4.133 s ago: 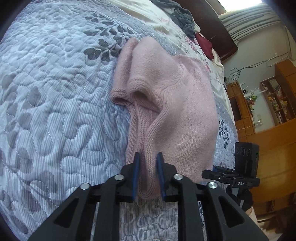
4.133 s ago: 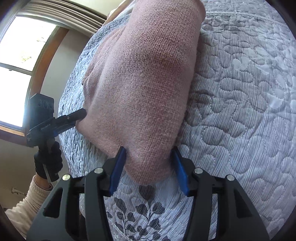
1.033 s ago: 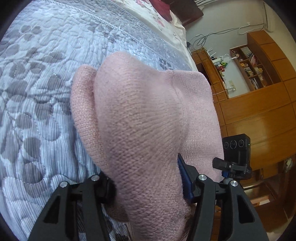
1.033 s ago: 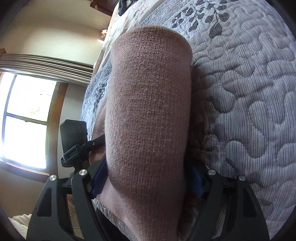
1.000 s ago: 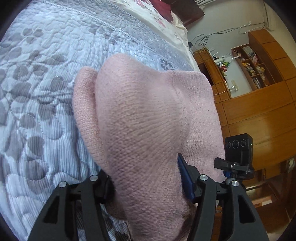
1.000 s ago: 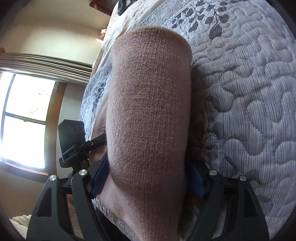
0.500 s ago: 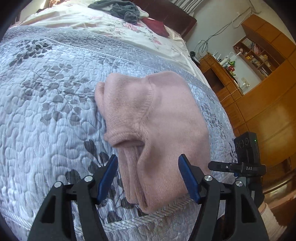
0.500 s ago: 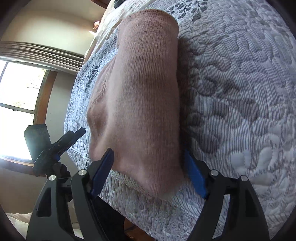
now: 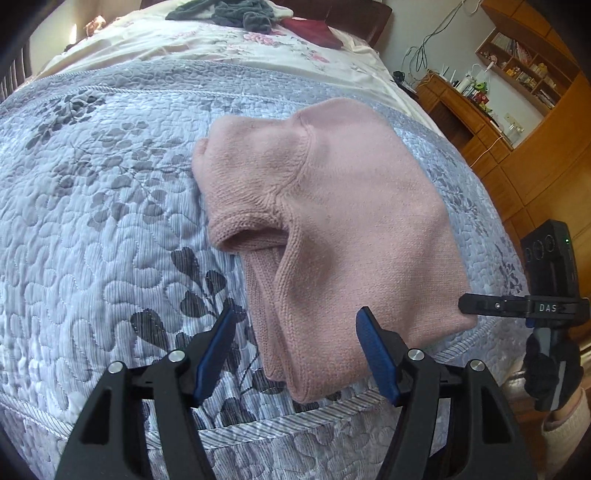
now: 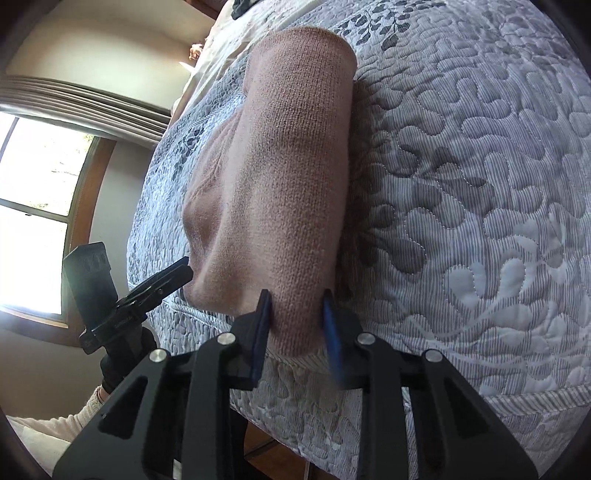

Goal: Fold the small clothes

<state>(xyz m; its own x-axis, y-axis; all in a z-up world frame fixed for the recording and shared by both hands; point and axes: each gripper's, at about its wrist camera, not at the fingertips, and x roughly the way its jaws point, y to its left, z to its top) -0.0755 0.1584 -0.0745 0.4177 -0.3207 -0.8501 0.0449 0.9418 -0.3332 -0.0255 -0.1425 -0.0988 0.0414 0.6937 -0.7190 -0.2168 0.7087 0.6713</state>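
A small pink knitted sweater (image 9: 332, 229) lies folded over on a grey-blue quilted bedspread (image 9: 92, 229), close to the bed's near edge. One sleeve cuff gapes open on its left side.

My left gripper (image 9: 295, 350) hangs just above the near hem, its blue-padded fingers (image 9: 376, 354) spread wide and holding nothing. My right gripper (image 10: 297, 325) is at the sweater's right corner, its fingers drawn in against a thick fold of knit; I judge it is pinching the cloth, though one pad is blurred.

I judge one fold is laid and the next is about to start: the left gripper would need to close on the hem or sleeve so both can lift together.

Hidden: the layers underneath and the other sleeve. Beyond lie a floral sheet (image 9: 221, 40), dark clothes (image 9: 225, 13) and wooden shelving (image 9: 524, 74). The person's gloved hand (image 9: 550, 369) shows at the frame edge.
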